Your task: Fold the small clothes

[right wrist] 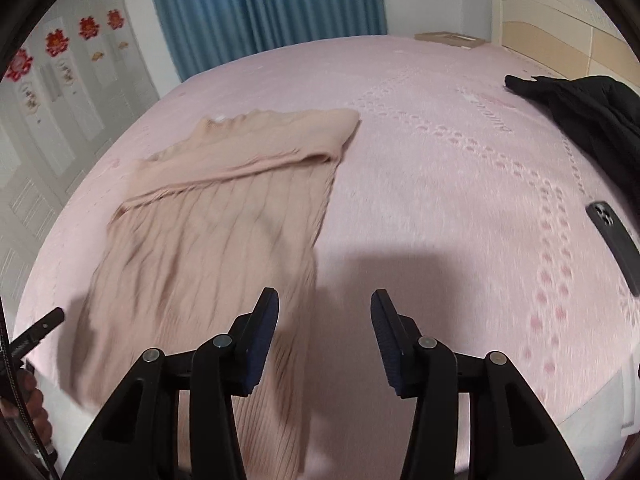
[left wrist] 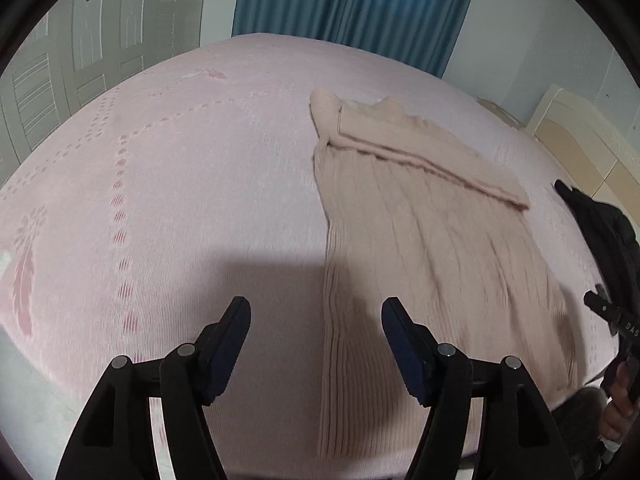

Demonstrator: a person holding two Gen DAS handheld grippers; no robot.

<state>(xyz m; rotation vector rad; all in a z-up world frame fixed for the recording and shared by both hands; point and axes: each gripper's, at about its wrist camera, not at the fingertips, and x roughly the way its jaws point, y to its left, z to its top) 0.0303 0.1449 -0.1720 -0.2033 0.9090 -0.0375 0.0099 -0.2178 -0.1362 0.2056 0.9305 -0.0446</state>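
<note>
A beige ribbed knit garment [left wrist: 432,240] lies flat on the pink bed [left wrist: 180,184], with a sleeve folded across its upper part. It also shows in the right wrist view [right wrist: 208,236]. My left gripper [left wrist: 316,308] is open and empty, hovering over the garment's lower left edge. My right gripper [right wrist: 324,300] is open and empty, hovering over the garment's lower right edge. The bottom hem runs toward the near bed edge under both grippers.
A black garment [right wrist: 588,112] lies at the bed's right side, with a dark phone [right wrist: 612,240] nearer the edge. A wooden headboard [right wrist: 560,28] stands at the right, blue curtains [right wrist: 260,8] behind, and a white wardrobe [left wrist: 80,52] to the left.
</note>
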